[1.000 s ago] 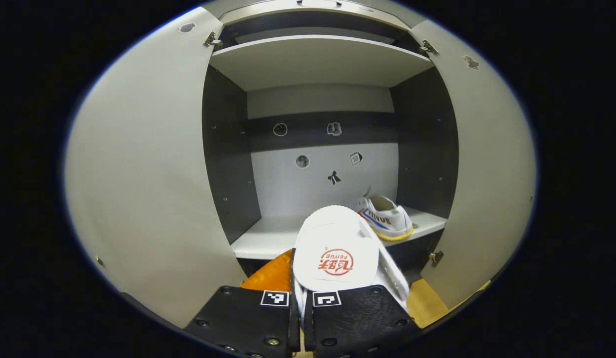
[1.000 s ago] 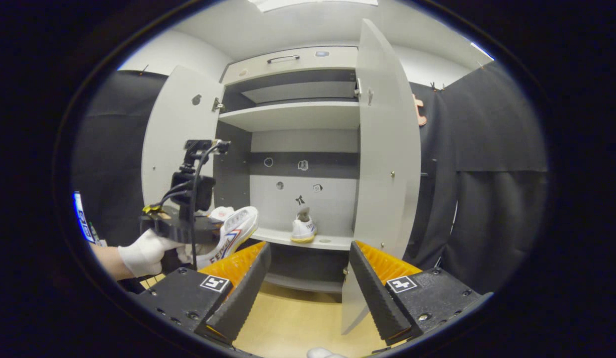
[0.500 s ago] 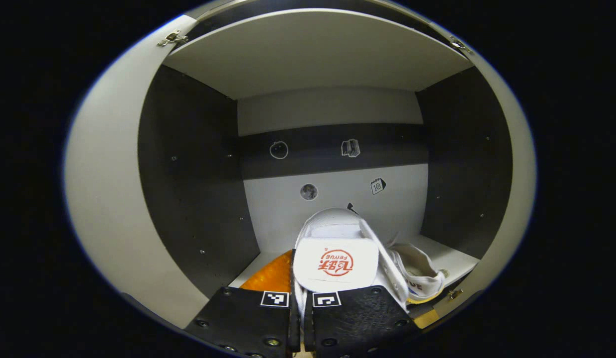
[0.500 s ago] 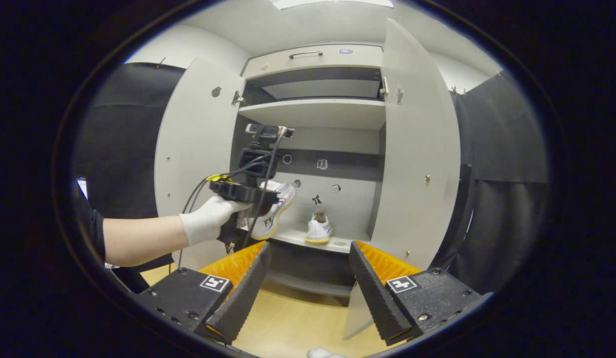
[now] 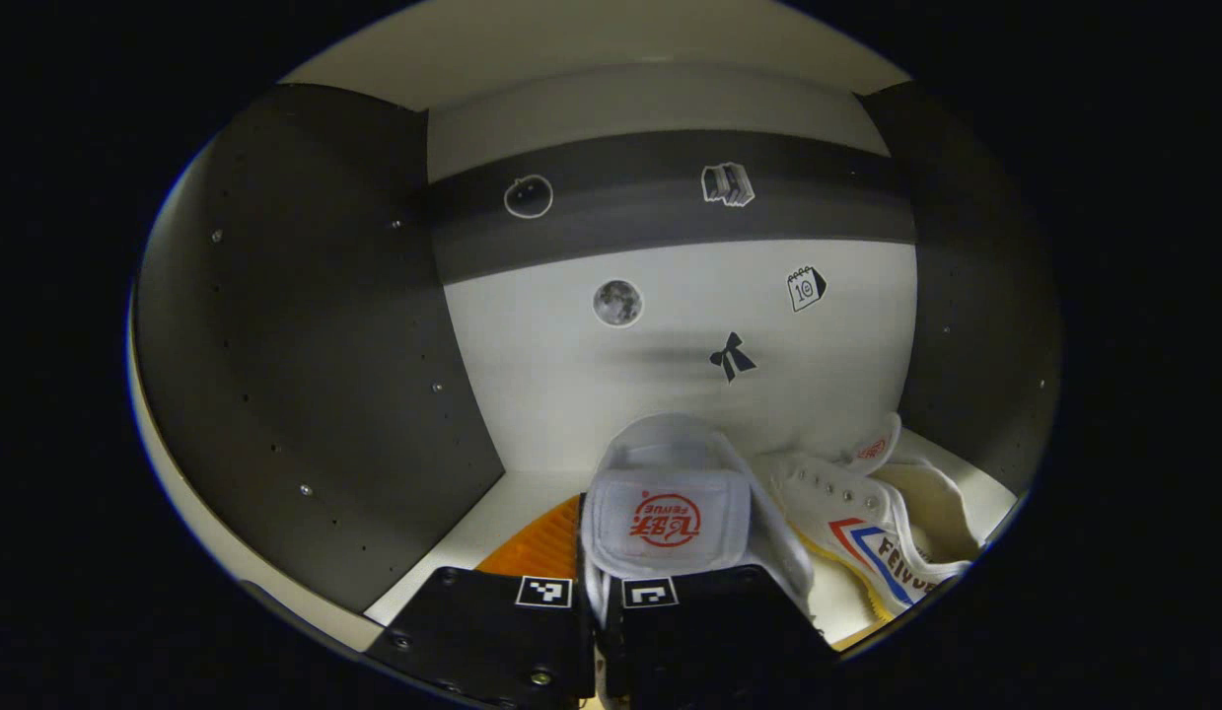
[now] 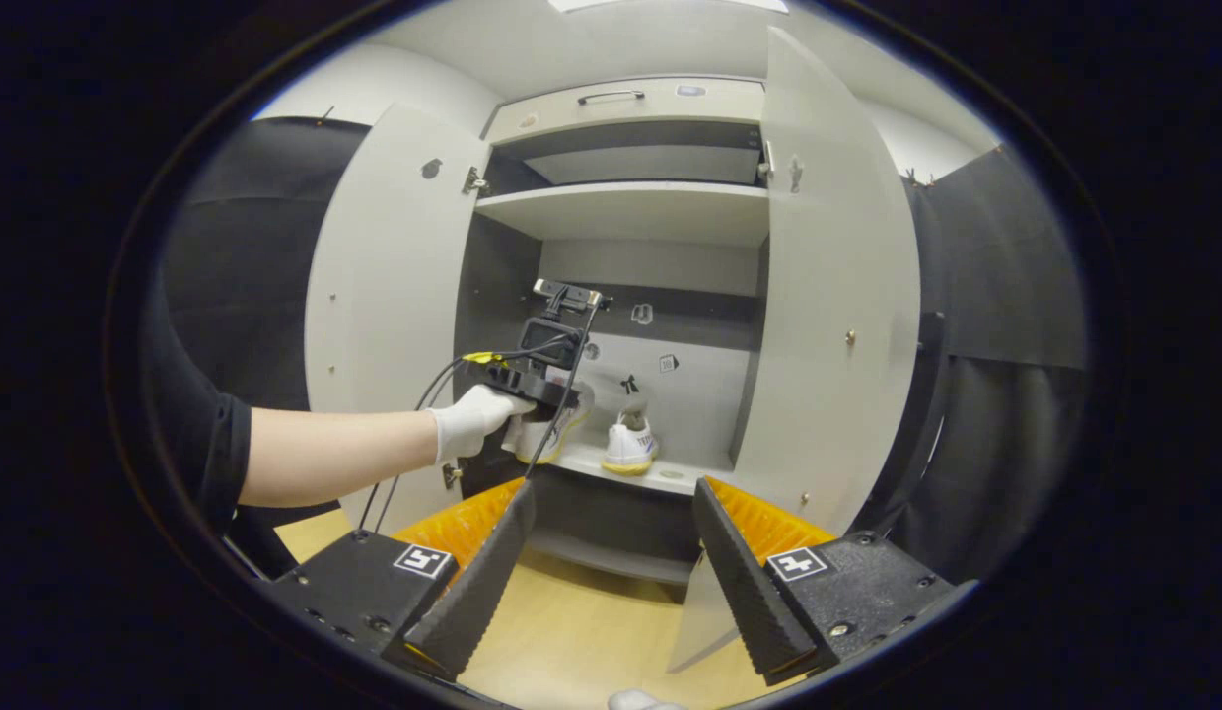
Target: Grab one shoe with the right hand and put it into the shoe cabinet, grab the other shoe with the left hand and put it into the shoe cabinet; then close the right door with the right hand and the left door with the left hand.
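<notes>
Left gripper view: the left tongs (image 5: 599,616) are clenched on a white shoe (image 5: 670,503), gripped at the heel with its toe pointing to the far wall of the cabinet (image 5: 305,325). The shoe is held over the shelf (image 5: 492,518). Just right of it lies the second shoe (image 5: 872,523), on its side on the same shelf.

Right gripper view: a gloved hand (image 6: 472,422) at left holds the left tongs inside the cabinet, between the open left door (image 6: 384,316) and open right door (image 6: 837,325). The second shoe sits on the shelf, right of the held one. The right tongs (image 6: 611,562), near the camera, are released, fingers well apart, above the floor (image 6: 591,641).
</notes>
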